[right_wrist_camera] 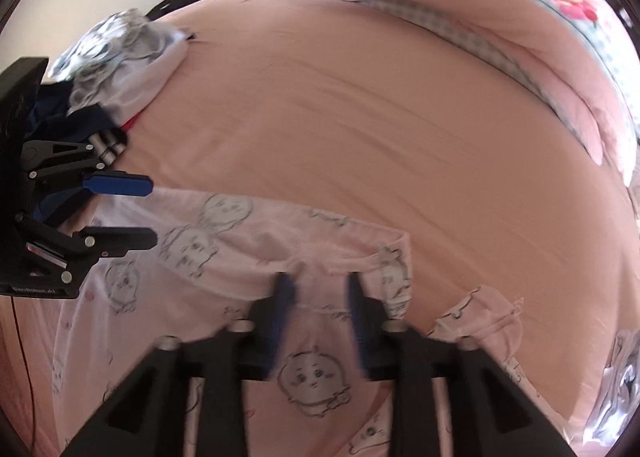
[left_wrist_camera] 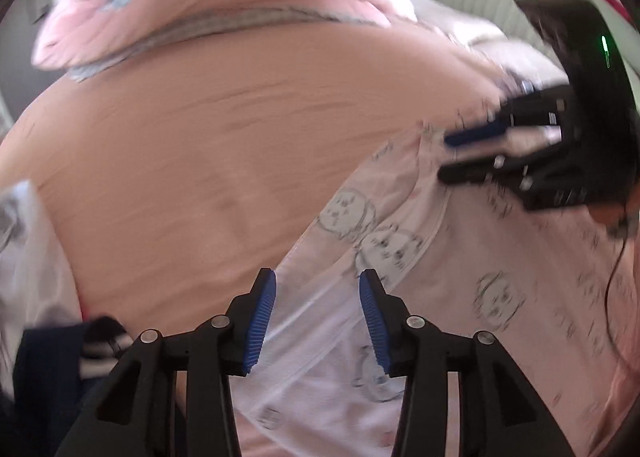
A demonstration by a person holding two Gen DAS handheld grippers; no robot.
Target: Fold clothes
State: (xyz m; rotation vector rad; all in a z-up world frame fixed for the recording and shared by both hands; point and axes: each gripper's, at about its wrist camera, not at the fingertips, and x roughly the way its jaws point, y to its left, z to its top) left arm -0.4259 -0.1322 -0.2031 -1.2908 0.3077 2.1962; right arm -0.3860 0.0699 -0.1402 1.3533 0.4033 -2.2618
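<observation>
Peach-pink bedsheet (right_wrist_camera: 360, 105) covers the whole bed, with a pink patterned quilt (right_wrist_camera: 500, 9) bunched along its far edge and a heap of unfolded clothes (right_wrist_camera: 116, 57) at one side. On the near part of the sheet lies the pale pink garment (right_wrist_camera: 224, 257), printed with cartoon faces and partly folded. Both the left gripper (left_wrist_camera: 316, 317) and the right gripper (right_wrist_camera: 320, 321) hover over it with jaws parted, grasping nothing. Released like this, the soft fold could spring back or lie crooked, and a fingertip could snag the cloth.
</observation>
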